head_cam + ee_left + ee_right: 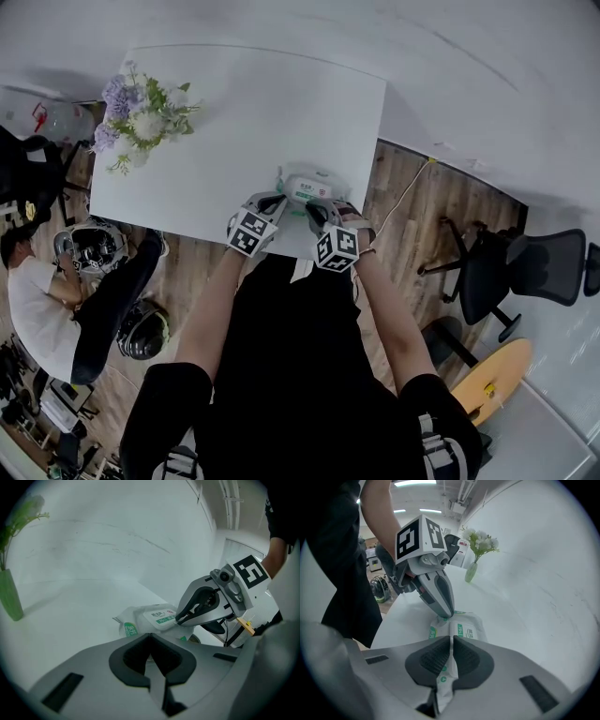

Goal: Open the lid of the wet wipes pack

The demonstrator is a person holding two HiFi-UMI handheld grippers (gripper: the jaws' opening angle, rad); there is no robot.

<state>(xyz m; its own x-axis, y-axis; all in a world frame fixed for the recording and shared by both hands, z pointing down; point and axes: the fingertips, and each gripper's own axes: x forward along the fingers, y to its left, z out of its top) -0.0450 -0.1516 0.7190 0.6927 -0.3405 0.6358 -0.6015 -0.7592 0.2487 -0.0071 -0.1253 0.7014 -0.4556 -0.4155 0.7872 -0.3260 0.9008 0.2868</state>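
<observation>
Head view: the wet wipes pack [307, 189] lies by the table's [234, 112] near edge. Left gripper view: my left gripper [150, 635], jaws together, noses against it. Right gripper view: my right gripper [452, 638] pinches its end film. If I pull, the soft pack may lift or slide off, with the lid [467, 630] unopened.

Readable print: one number only.
Wet wipes pack [440, 626], lid label [466, 631]: "75" in white on green; the rest of the print is too small to read.

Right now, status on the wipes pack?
Right gripper shut on wipes pack, at its end. Left gripper shut, tip on pack. Lid down. Nothing in the way.
</observation>
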